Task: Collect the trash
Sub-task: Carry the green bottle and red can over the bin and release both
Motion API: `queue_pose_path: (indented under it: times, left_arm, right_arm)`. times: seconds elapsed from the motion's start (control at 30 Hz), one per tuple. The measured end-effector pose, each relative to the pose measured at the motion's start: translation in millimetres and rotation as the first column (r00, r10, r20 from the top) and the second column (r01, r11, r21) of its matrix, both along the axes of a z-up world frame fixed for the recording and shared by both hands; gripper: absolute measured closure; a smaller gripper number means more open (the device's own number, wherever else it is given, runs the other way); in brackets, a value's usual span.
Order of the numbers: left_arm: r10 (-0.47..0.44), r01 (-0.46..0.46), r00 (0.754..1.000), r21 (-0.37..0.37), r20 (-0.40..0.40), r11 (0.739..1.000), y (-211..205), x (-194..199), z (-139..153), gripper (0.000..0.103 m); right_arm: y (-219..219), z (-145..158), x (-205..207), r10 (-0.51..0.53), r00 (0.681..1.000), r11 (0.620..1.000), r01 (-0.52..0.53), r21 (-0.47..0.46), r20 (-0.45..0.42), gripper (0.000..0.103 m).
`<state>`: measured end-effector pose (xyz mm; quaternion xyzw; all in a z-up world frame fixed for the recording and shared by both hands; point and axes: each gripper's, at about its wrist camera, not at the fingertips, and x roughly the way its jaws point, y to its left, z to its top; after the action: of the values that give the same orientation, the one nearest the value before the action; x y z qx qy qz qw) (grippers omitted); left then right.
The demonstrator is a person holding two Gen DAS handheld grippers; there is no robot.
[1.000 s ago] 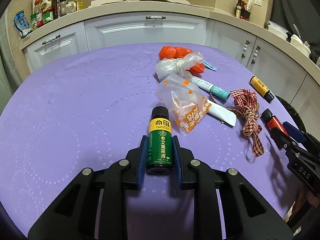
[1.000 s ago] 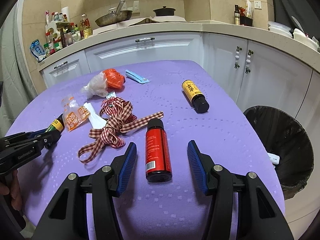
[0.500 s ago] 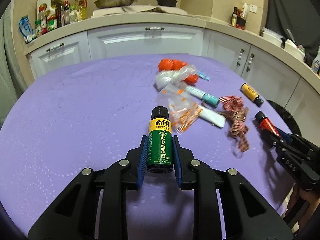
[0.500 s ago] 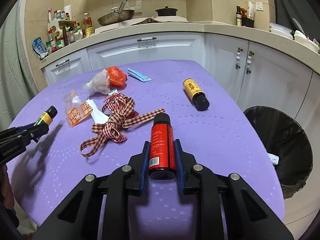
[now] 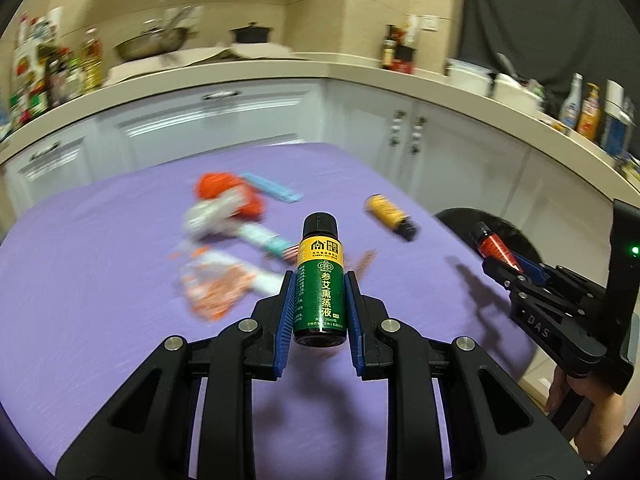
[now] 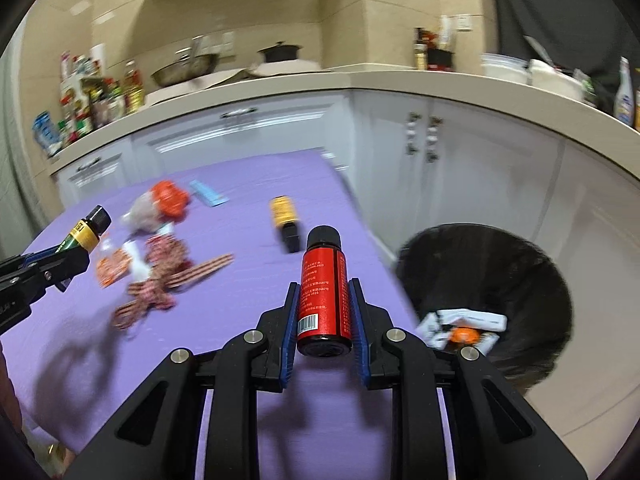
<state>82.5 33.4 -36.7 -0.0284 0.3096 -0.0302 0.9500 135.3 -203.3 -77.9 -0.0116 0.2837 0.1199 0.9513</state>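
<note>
My left gripper (image 5: 320, 284) is shut on a green bottle (image 5: 320, 292) with a yellow band and black cap, held above the purple table (image 5: 100, 272). My right gripper (image 6: 323, 292) is shut on a red bottle (image 6: 324, 292) with a black cap, lifted near the table's right edge. The right gripper also shows at the right of the left wrist view (image 5: 516, 268). A black-lined trash bin (image 6: 492, 264) stands on the floor to the right of the table, with white and orange scraps inside. Both views are motion-blurred.
On the table lie a yellow-and-black bottle (image 6: 285, 220), a checked ribbon (image 6: 168, 276), an orange-printed plastic bag (image 5: 216, 288), a clear bag with an orange lump (image 5: 228, 204), a teal tube (image 5: 264, 240) and a blue wrapper (image 5: 272, 190). White cabinets (image 6: 460, 168) stand behind.
Both grippers have lifted their bottles off the table and swung to the right, toward the bin. The right gripper closed on the red bottle a second ago.
</note>
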Motion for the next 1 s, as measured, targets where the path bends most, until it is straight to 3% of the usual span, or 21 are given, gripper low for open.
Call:
queue_pose_path:
  times: [0.4, 0.87, 0.93, 0.97, 1.0]
  left_arm:
    - [-0.224, 0.224, 0.974, 0.022, 0.020, 0.974, -116, 54, -1, 0.080]
    - [-0.341, 0.340, 0.940, 0.070, 0.007, 0.938, -214, 113, -20, 0.080]
    - [-0.336, 0.336, 0.942, 0.076, -0.010, 0.939, -222, 123, -26, 0.072]
    - [-0.332, 0.333, 0.943, 0.076, -0.025, 0.940, -224, 128, -30, 0.056]
    - [-0.328, 0.330, 0.944, 0.069, -0.030, 0.942, -222, 130, -31, 0.049]
  right_arm:
    - [-99, 5, 20, -0.212, 0.977, 0.977, 0.212, 0.009, 0.030, 0.078]
    - [-153, -10, 56, -0.281, 0.960, 0.958, 0.280, 0.054, 0.000, 0.078]
    - [-158, -15, 66, -0.278, 0.960, 0.957, 0.279, 0.075, -0.031, 0.075]
    - [-160, -17, 68, -0.284, 0.958, 0.955, 0.286, 0.080, -0.036, 0.072]
    - [-161, -18, 69, -0.290, 0.956, 0.953, 0.292, 0.080, -0.039, 0.067]
